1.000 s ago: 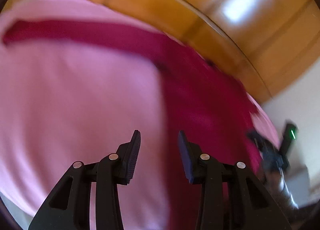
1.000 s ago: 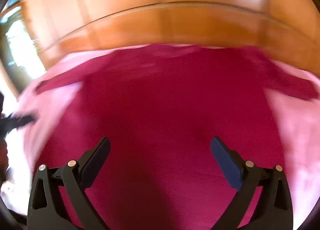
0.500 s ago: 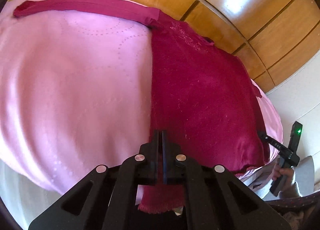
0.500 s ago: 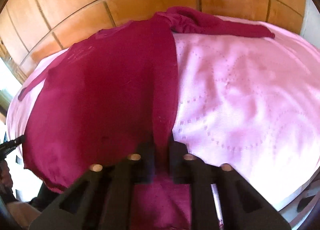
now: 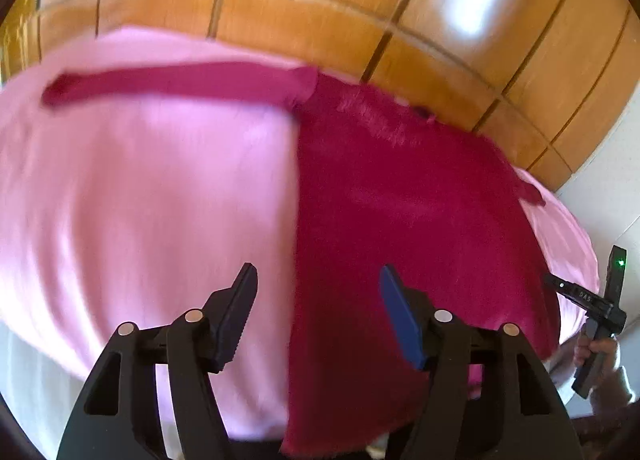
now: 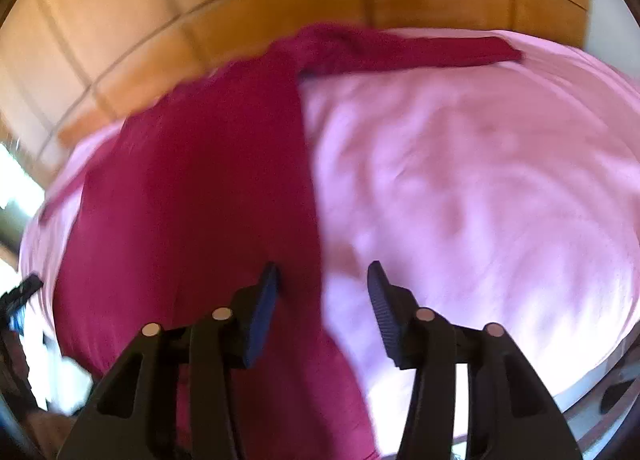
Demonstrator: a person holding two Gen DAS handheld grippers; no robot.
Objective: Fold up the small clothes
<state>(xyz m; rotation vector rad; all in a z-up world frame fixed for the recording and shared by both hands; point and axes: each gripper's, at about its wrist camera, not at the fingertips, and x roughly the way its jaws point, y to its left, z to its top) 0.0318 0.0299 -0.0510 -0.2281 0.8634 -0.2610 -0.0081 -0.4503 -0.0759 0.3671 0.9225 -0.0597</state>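
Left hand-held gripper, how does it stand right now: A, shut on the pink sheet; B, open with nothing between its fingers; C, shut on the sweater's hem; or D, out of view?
B: the left hand-held gripper has its fingers spread apart above the dark red sweater and the pink sheet, clamping neither.

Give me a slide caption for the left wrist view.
Left gripper open above the hem edge of a crimson long-sleeved top spread flat on a pink bedspread.
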